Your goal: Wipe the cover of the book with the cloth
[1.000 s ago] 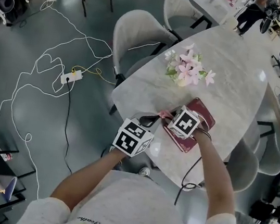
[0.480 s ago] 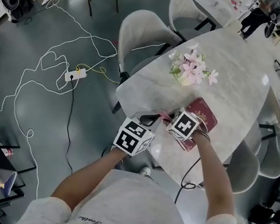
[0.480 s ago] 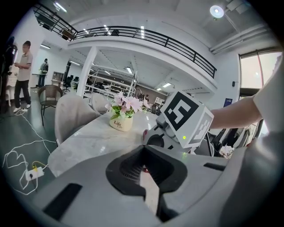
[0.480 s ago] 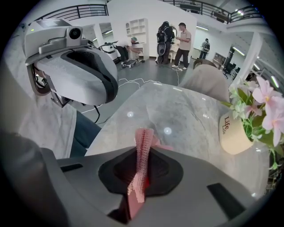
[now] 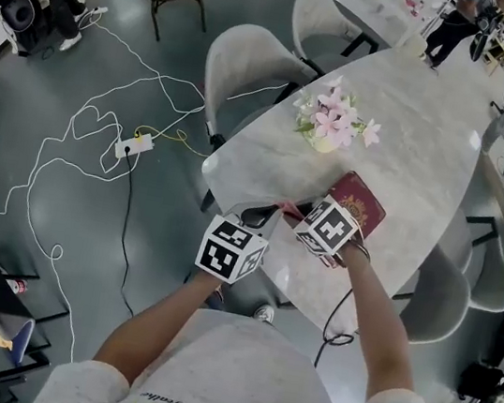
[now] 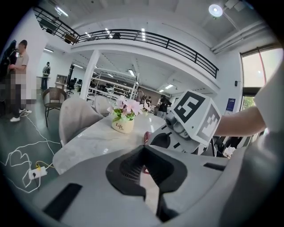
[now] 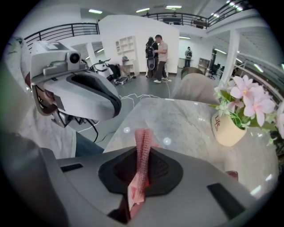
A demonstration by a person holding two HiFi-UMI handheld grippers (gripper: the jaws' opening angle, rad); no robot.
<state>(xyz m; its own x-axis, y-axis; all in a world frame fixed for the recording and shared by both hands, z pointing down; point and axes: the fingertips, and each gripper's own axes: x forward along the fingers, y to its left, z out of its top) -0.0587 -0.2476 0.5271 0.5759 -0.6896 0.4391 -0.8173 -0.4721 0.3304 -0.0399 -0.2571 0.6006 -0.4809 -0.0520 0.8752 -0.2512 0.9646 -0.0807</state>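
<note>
My right tool [image 7: 143, 147] is clamped on a strip of pink knitted cloth [image 7: 142, 153], which stands up between the jaws and sticks out past their tips. From the head view the right tool [image 5: 294, 214] sits low over the white marbled oval table [image 5: 415, 127], pointing toward my left tool [image 5: 265, 215]; the two are close together at the table's near edge. The pink cloth [image 5: 291, 209] shows as a small bit between them.

The maroon hardcover book [image 5: 363, 202] lies flat on the table, closed, with a gold emblem on its cover. The right tool's marker cube covers its near corner. Can't tell whether the cloth touches the book; it is at the book's left near corner.

My left tool [image 6: 143, 147] has its jaws together at the tips and nothing gripped that I can see; the bare table shows through the slit below.

A cream pot of pink flowers [image 5: 324, 133] stands on the table beyond the book, apart from it. Grey upholstered chairs [image 5: 246, 57] are tucked round the table, and white cables [image 5: 103, 125] trail over the dark floor.
</note>
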